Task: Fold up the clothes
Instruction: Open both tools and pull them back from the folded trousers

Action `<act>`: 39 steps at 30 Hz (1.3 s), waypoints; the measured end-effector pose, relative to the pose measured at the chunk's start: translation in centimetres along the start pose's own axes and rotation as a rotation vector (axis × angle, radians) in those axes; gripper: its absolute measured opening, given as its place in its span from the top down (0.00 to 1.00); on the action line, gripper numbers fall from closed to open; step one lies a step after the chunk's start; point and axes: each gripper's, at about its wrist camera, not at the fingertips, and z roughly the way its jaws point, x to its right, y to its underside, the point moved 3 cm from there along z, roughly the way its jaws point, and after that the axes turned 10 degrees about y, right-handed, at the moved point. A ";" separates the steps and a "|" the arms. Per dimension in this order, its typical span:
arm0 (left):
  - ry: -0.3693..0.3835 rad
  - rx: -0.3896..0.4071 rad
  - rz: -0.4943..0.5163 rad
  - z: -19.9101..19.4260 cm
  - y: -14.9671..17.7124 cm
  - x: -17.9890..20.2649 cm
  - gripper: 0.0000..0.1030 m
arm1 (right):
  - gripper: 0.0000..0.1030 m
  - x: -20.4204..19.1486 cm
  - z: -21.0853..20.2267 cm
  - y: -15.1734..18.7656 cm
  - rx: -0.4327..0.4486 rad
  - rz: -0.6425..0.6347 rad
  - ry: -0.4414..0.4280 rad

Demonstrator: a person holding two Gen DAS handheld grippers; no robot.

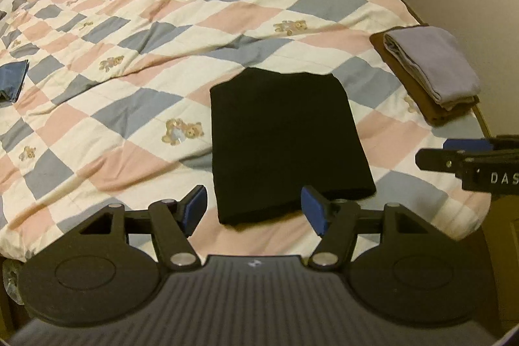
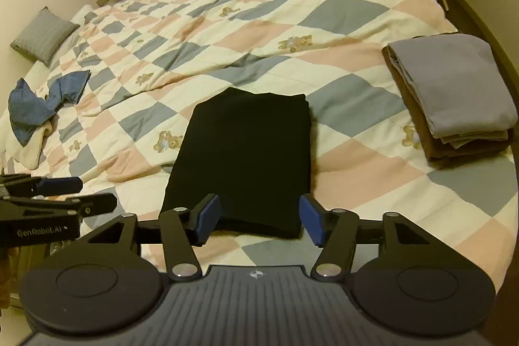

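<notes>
A black garment (image 1: pixel 282 138) (image 2: pixel 246 151) lies folded into a neat rectangle on the checked quilt (image 1: pixel 129 106) (image 2: pixel 356 158), close to the bed's near edge. My left gripper (image 1: pixel 254 209) hovers open just short of the garment's near edge, its blue pads (image 1: pixel 194 208) wide apart and holding nothing. My right gripper (image 2: pixel 259 216) is open too, at the same near edge, with nothing between its pads (image 2: pixel 313 218). Each gripper shows at the side of the other's view: the right gripper (image 1: pixel 454 156) and the left gripper (image 2: pixel 81 193).
A folded stack, a lilac-grey piece on a brown one (image 1: pixel 431 67) (image 2: pixel 454 86), sits at the bed's right edge. Crumpled blue and cream clothes (image 2: pixel 42 109) (image 1: pixel 13 77) lie at the left. A grey pillow (image 2: pixel 42 34) is far left, with curtains behind the bed.
</notes>
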 end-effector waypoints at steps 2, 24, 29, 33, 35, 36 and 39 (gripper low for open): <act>0.002 -0.011 -0.003 -0.2 0.5 0.4 0.40 | 0.42 0.2 -0.2 0.4 -0.010 0.003 0.002; 0.007 -0.089 -0.021 0.2 2.7 0.0 0.37 | 0.40 -0.8 0.3 2.5 -0.089 0.022 0.040; 0.004 -0.111 -0.052 0.5 3.5 -1.9 0.37 | 0.37 -2.2 0.8 2.5 -0.102 0.000 0.050; 0.000 -0.133 -0.067 1.1 3.7 -3.5 0.37 | 0.37 -3.2 1.6 2.3 -0.122 -0.013 0.060; -0.002 -0.144 -0.069 1.7 3.5 -4.2 0.37 | 0.37 -3.5 2.0 2.1 -0.126 -0.015 0.067; 0.001 -0.148 -0.069 1.9 3.3 -4.5 0.37 | 0.37 -3.7 2.1 2.0 -0.129 -0.016 0.070; 0.010 -0.162 -0.057 2.8 2.6 -5.2 0.37 | 0.37 -4.0 2.8 1.6 -0.137 -0.008 0.086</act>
